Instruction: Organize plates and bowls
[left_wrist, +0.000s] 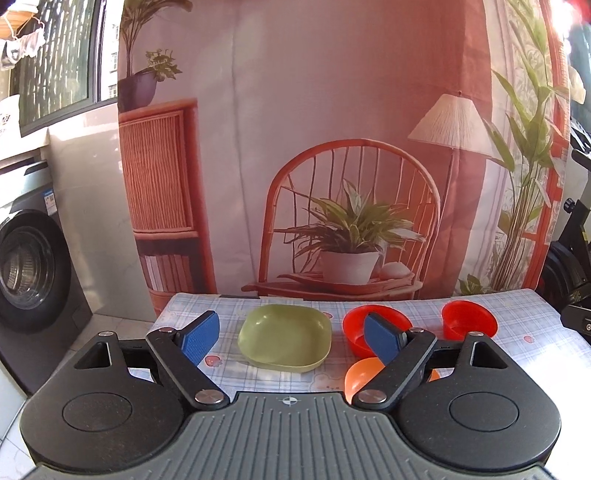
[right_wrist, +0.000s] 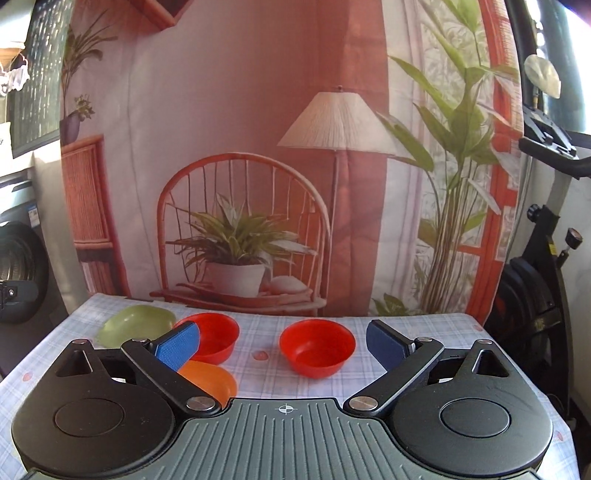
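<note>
I held both claws above the near edge of the table (left_wrist: 517, 317), each with its fingers spread wide apart and nothing between them.

1. Left claw (left_wrist: 291, 336): it pointed at the green plate (left_wrist: 284, 338), a shallow square-cornered dish lying flat toward the far left of the table. The plate sat in line with the gap between the blue pads (left_wrist: 201, 338), apart from both. I judged this alignment suited a rim grasp.

2. Right claw (right_wrist: 284, 341): it faced a red bowl (right_wrist: 317, 347) standing upright near the middle of the table's right half. The bowl was framed between the fingers and touched neither.

3. Remaining items: a second red bowl (right_wrist: 214, 341) stood upright just right of the green plate, and an orange plate (right_wrist: 210, 378) lay just in front of that bowl, close to the near edge. Whether the two touched, I could not tell, as my left finger covered the junction.

4. Status: no dish was nested in or stacked on another, so I judged the sorting not yet begun. The two red bowls stood well apart; nesting them would call for one to be lifted by its rim and lowered level into the other. The plastic looked light, so a hard rim pinch could tip a bowl.
</note>
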